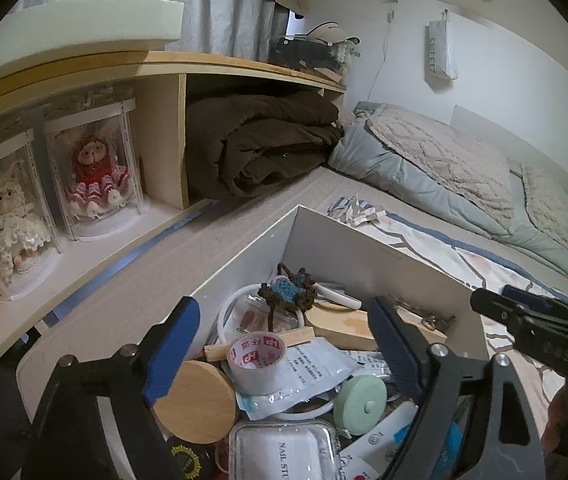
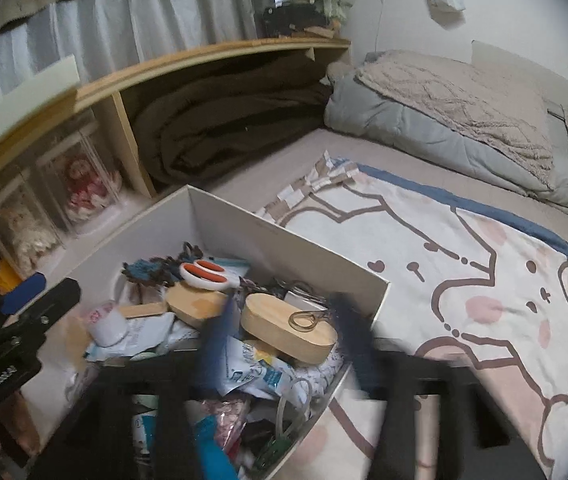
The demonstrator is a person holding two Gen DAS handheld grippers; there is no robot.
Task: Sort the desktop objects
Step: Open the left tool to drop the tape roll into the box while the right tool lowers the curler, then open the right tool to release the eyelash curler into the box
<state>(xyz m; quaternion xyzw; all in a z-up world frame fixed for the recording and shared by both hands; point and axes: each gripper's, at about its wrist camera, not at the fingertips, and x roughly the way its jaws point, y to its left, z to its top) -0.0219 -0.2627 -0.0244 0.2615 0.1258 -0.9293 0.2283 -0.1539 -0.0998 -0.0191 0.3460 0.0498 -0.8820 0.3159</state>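
Over the white box (image 1: 324,240) on the bed, both grippers are held with jaws released and nothing between them. The left gripper (image 1: 280,344) is poised above the tape roll (image 1: 258,360), its blue pads either side of that roll and clear of it. The right gripper (image 2: 280,316) is blurred in its own view, so its exact spread is judged only roughly; its fingers appear to straddle the oval wooden block (image 2: 290,330).

The box is found crammed: a round wooden lid (image 1: 194,400), a green tape measure (image 1: 360,400), scissors (image 2: 204,274) with orange handles, a crocheted piece (image 1: 288,290), paper packets and a clear case (image 1: 284,452) lie heaped and overlapping. Beside the box the cartoon blanket (image 2: 464,280) is bare of small goods.

Whether items are being drawn out or laid in cannot be settled from this heap. For either, one item should be addressed at a time, jaws centred squarely across its narrow width, and the descent kept vertical so that the loose packets beneath are not snagged or dragged
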